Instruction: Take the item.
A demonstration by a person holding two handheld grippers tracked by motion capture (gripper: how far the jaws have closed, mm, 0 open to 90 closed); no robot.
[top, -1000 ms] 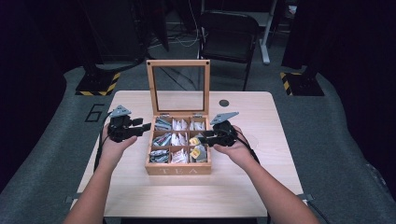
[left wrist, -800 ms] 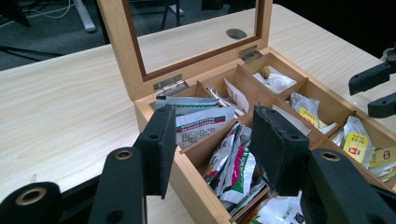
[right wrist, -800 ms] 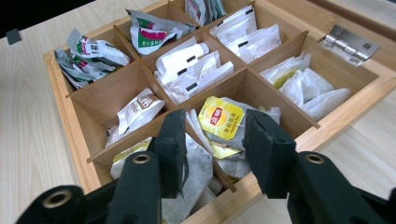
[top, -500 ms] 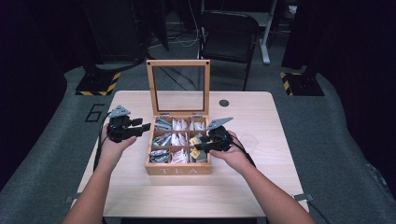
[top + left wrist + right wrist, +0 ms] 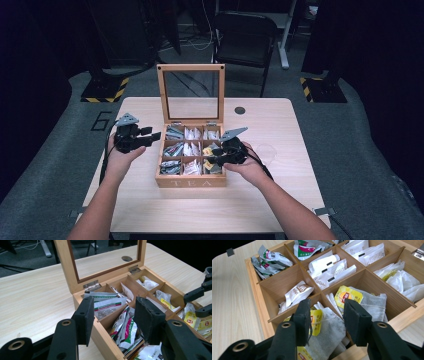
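A wooden tea box (image 5: 190,182) marked TEA stands mid-table, its glass lid (image 5: 191,67) upright. Sachets and tea bags fill its compartments. My left gripper (image 5: 152,137) hovers at the box's left side, open, its jaws aimed at the green-and-white sachets (image 5: 125,327) with nothing between them (image 5: 115,307). My right gripper (image 5: 210,159) is over the box's right-hand compartments, low above the tea bags with yellow tags (image 5: 348,295). It is open (image 5: 325,307), its jaws astride a divider and those bags, without a hold on any. It also appears at the right edge of the left gripper view (image 5: 200,302).
The light wooden table (image 5: 260,200) has a small round black hole (image 5: 240,110) behind the box on the right. A black chair (image 5: 245,40) stands beyond the far edge. Dark floor surrounds the table. White sachets (image 5: 329,267) lie in the middle compartments.
My right gripper has moved left and down, further in over the box's right compartments. The left gripper has hardly shifted.
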